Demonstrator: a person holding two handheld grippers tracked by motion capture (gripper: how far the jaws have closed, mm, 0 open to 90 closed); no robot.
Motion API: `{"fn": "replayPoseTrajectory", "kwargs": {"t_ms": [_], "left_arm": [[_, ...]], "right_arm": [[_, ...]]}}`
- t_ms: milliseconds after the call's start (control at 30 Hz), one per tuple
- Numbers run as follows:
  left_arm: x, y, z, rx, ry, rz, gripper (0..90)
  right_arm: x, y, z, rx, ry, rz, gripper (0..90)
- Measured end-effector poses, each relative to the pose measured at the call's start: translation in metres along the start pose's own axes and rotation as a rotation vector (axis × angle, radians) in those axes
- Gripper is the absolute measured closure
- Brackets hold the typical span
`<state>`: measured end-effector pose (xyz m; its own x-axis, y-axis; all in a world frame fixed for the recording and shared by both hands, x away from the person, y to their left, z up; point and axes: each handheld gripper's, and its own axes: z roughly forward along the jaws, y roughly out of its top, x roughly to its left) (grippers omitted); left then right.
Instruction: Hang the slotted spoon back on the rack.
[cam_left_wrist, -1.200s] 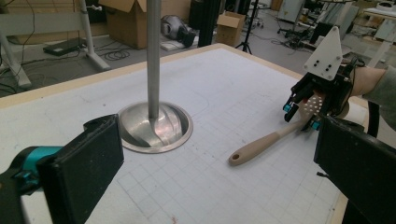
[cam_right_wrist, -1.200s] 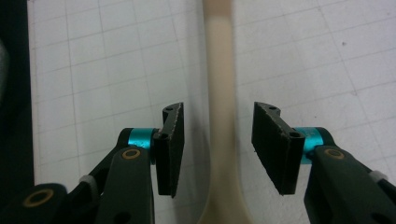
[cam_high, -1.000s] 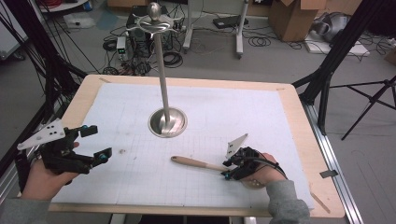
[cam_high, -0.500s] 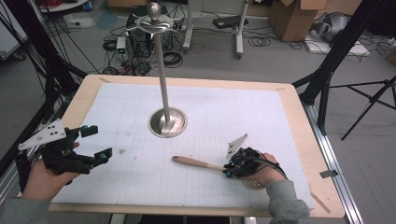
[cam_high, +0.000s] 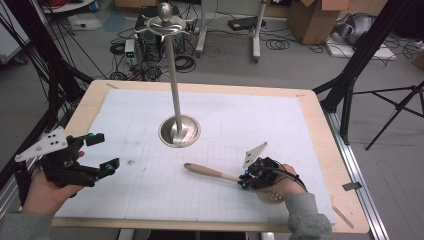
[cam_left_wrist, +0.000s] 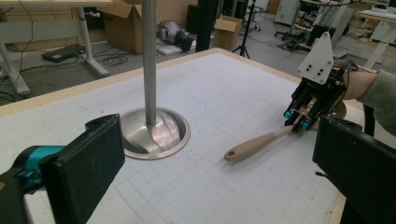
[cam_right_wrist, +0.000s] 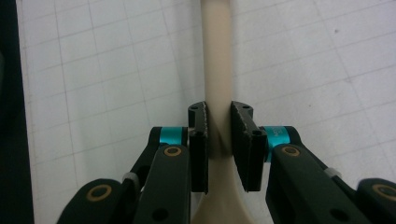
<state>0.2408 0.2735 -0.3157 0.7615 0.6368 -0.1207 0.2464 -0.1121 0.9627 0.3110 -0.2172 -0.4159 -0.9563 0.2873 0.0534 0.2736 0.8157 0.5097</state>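
Wooden spoon (cam_high: 215, 173) lying flat on the gridded white mat (cam_high: 280, 125) toward the near right part of the desk (cam_high: 320, 125), its rounded handle end pointing toward the desk's middle and its bowl end under the person's right hand (cam_high: 280, 187). The right tongs (cam_high: 244, 181) have just been closing and now stand clamped on the handle at its narrow neck, where it widens into the bowl; in the right gripper view both pads (cam_right_wrist: 198, 140) press the pale wood (cam_right_wrist: 217, 70) from either side. Judged by its look, the spoon is light, stiff and smooth: a firm pinch should carry it, though a hold so far toward the bowl leaves the long handle free to swing or pivot between the pads. The left tongs (cam_high: 102, 152) hover wide apart with nothing between them over the near left corner, well apart from the spoon. A metal stand (cam_high: 176, 95) with a round dished base (cam_high: 179, 132) rises from the desk's middle, just beyond the handle end; its post and top hooks (cam_high: 165, 25) are the one obstacle to a lift. The mat between spoon and far edge, and to the right edge, lies open; the bare wooden rim runs close by the right hand
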Motion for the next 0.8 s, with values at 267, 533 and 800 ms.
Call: {"fn": "replayPoseTrajectory", "kwargs": {"t_ms": [267, 533, 800], "left_arm": [[0.001, -0.001, -0.002, 0.002, 0.007, -0.002, 2.6], [0.001, -0.002, -0.007, 0.0, 0.017, -0.005, 2.7], [0.002, -0.003, -0.012, -0.005, 0.028, -0.01, 2.6]], "right_arm": [[-0.003, -0.001, -0.009, -0.067, -0.003, 0.04, 77.7], [-0.009, -0.001, -0.019, -0.145, -0.001, 0.079, 77.7], [-0.006, 0.012, -0.034, -0.214, -0.009, 0.081, 77.7]]}}
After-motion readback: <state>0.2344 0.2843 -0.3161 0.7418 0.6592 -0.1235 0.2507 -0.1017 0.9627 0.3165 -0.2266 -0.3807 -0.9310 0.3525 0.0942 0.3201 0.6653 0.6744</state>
